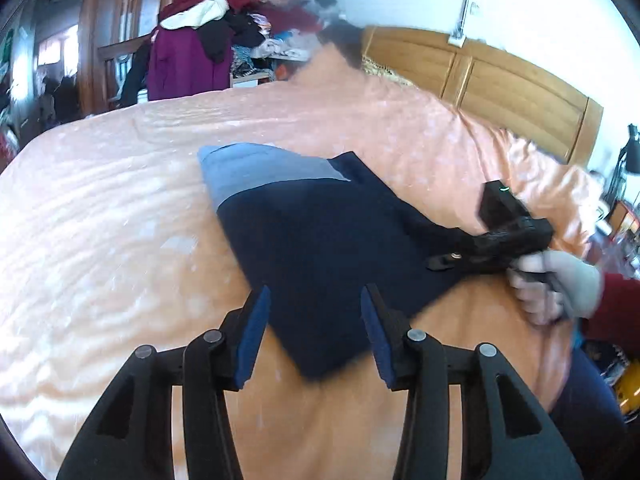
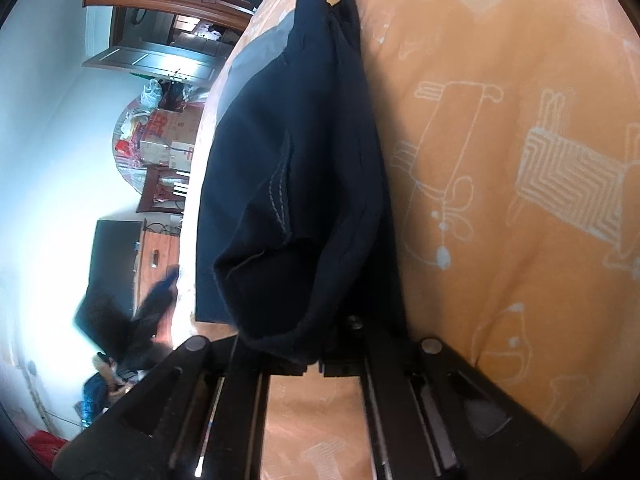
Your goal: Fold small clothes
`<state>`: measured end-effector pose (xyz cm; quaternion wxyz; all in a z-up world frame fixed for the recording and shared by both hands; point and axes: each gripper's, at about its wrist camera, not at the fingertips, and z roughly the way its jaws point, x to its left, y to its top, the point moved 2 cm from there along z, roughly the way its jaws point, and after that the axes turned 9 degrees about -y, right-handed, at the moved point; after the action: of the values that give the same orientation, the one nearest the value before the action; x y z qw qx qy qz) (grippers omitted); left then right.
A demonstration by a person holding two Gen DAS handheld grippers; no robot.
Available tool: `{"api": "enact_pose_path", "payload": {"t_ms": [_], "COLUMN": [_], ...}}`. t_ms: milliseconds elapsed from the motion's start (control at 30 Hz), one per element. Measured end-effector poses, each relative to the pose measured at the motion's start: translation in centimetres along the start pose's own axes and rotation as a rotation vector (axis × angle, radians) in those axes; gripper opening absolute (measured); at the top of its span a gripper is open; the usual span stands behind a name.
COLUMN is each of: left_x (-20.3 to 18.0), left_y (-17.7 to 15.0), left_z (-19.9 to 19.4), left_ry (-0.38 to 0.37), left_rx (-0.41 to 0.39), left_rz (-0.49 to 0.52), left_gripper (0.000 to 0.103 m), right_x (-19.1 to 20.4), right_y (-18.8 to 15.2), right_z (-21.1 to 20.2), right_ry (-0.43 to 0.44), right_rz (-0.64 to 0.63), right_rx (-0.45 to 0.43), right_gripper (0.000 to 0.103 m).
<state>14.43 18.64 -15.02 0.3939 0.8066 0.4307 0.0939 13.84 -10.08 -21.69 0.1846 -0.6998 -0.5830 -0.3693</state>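
Note:
A dark navy garment (image 1: 320, 232) with a grey-blue band (image 1: 264, 172) at its far end lies on the orange bed cover (image 1: 120, 200). My left gripper (image 1: 316, 292) stands open just above the garment's near corner, with nothing between its blue pads (image 1: 252, 332). A gloved hand (image 1: 560, 284) holds my right gripper (image 1: 444, 260), which is shut on the garment's right corner and lifts it a little. In the right wrist view the navy garment (image 2: 304, 160) bunches into the shut right gripper (image 2: 316, 344), and stitched seams show on the raised fold.
The patterned orange bed cover (image 2: 500, 80) stretches wide on all sides of the garment. A wooden headboard (image 1: 500, 80) runs along the far right. A heap of clothes (image 1: 224, 32) is piled beyond the bed's far edge. Boxes and furniture (image 2: 168, 132) stand off the bed.

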Motion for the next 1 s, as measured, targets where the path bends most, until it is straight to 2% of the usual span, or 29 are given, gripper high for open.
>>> {"api": "enact_pose_path", "payload": {"t_ms": [33, 67, 100, 167, 233, 267, 367, 400, 467, 567, 633, 700, 733, 800, 833, 867, 933, 1000], "left_x": [0.7, 1.5, 2.1, 2.2, 1.8, 1.8, 3.2, 4.0, 5.4, 6.7, 6.9, 7.0, 7.4, 7.5, 8.0, 8.6, 9.4, 10.6], "left_y": [-1.0, -2.4, -3.2, -2.8, -2.5, -2.2, -0.2, 0.7, 2.2, 3.9, 5.0, 6.0, 6.3, 6.2, 5.5, 5.2, 4.7, 4.0], "left_z": [3.0, 5.3, 6.3, 5.8, 5.2, 3.9, -0.7, -1.7, -2.5, -0.4, 1.4, 3.4, 4.7, 7.4, 7.7, 7.5, 6.8, 5.5], "left_ry": [0.046, 0.059, 0.042, 0.040, 0.040, 0.017, -0.011, -0.004, 0.033, 0.052, 0.038, 0.027, 0.030, 0.041, 0.026, 0.014, 0.018, 0.030], "left_rx": [0.108, 0.191, 0.202, 0.186, 0.172, 0.158, 0.028, -0.013, -0.061, -0.051, -0.040, -0.020, 0.005, 0.066, 0.067, 0.059, 0.035, 0.010], "left_rz": [0.008, -0.002, -0.020, -0.025, -0.004, -0.023, -0.095, -0.115, -0.122, -0.100, -0.084, -0.065, -0.056, -0.060, -0.084, -0.113, -0.152, -0.207], "left_gripper": [0.050, 0.053, 0.056, 0.058, 0.055, 0.052, 0.053, 0.056, 0.059, 0.059, 0.059, 0.060, 0.060, 0.060, 0.062, 0.065, 0.066, 0.066], "right_x": [-0.2, -0.2, -0.2, -0.2, 0.0, 0.4, 1.9, 3.2, 5.2, 7.9, 8.7, 7.2, 5.7, 3.7, 3.2, 3.0, 2.2, 2.6], "right_y": [-0.2, -0.3, -0.4, -0.6, -1.3, -1.6, -2.7, -3.0, -3.2, -2.3, -1.4, -0.2, 0.4, 0.8, 0.8, 0.6, 0.5, 0.1], "right_z": [-0.1, 0.0, -0.1, -0.6, -1.7, -2.5, -5.4, -6.7, -8.1, -7.5, -5.0, -2.0, -1.0, -1.4, -2.0, -2.4, -3.6, -4.4], "right_ry": [0.001, 0.002, 0.004, -0.007, -0.051, -0.094, -0.244, -0.324, -0.397, -0.396, -0.415, -0.514, -0.566, -0.530, -0.537, -0.546, -0.521, -0.522], "right_rz": [0.002, -0.003, -0.013, -0.032, -0.063, -0.094, -0.207, -0.267, -0.348, -0.422, -0.486, -0.520, -0.497, -0.454, -0.447, -0.442, -0.397, -0.394], "right_rx": [-0.001, -0.001, -0.008, -0.018, -0.025, -0.029, -0.073, -0.116, -0.198, -0.265, -0.255, -0.194, -0.168, -0.169, -0.182, -0.192, -0.204, -0.227], "right_gripper": [0.000, 0.000, 0.000, 0.000, 0.002, 0.004, 0.009, 0.014, 0.015, 0.017, 0.016, 0.013, 0.015, 0.022, 0.024, 0.025, 0.030, 0.030]}}
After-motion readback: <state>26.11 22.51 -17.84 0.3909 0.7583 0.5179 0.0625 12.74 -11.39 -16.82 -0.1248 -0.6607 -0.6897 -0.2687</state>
